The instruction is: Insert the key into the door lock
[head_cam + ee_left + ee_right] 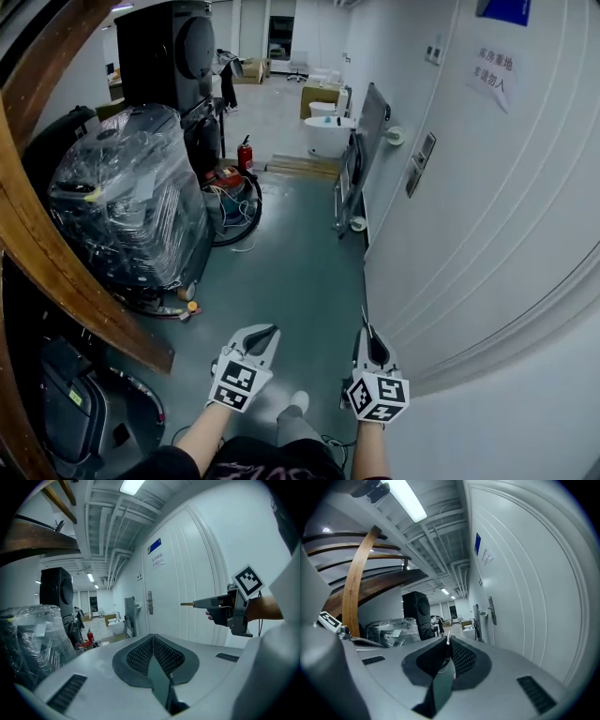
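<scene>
key held level, door lock well ahead on the right

the left gripper [265, 334] is seen with jaws together and empty. the right gripper [371, 336], nearer the door [487, 206], is clamped on the key [187, 604], whose long axis is pointed forward along the corridor. the lock [420, 164] is found ahead and to the right, well apart.

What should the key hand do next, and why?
Probably carry the right gripper forward along the door toward the lock. Its jaws pinch the key, which points ahead, but the lock sits well ahead of the key tip, nowhere near touching it.
</scene>
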Tool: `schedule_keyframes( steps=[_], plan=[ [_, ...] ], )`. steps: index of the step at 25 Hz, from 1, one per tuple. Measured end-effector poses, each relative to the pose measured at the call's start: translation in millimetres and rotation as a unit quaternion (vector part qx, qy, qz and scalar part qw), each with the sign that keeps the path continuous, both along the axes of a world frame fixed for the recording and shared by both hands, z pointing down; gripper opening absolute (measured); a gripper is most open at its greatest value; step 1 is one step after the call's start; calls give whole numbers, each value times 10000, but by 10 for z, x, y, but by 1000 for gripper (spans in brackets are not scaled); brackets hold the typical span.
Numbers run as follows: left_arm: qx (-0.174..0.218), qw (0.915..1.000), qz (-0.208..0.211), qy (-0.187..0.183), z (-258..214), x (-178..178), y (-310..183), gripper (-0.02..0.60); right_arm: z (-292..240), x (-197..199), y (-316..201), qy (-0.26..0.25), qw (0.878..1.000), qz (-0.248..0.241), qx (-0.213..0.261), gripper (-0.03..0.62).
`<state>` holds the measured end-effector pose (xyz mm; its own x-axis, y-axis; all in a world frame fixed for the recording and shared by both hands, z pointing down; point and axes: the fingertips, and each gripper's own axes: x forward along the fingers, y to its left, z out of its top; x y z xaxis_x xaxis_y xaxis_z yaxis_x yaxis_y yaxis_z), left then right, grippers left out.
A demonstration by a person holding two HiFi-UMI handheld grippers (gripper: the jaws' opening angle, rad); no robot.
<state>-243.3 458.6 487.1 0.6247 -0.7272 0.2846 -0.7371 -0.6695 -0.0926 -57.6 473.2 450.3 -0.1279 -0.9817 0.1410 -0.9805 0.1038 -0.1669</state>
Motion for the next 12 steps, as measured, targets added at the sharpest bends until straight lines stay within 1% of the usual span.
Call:
schedule_keyframes(
  steps=[4, 7, 12],
  plan=[
    [-77, 10000, 24, -59, 52, 312, -629, 14, 45, 335, -643, 34, 9999, 16, -103, 78],
    [-76, 9999, -92, 19, 34, 499, -1055, 14, 41, 569, -1073, -5, 9999, -33, -159, 78],
    [-108, 9997, -220, -6, 57, 693, -1630, 14, 43, 845, -1643, 33, 9998, -84, -183, 78]
  ],
)
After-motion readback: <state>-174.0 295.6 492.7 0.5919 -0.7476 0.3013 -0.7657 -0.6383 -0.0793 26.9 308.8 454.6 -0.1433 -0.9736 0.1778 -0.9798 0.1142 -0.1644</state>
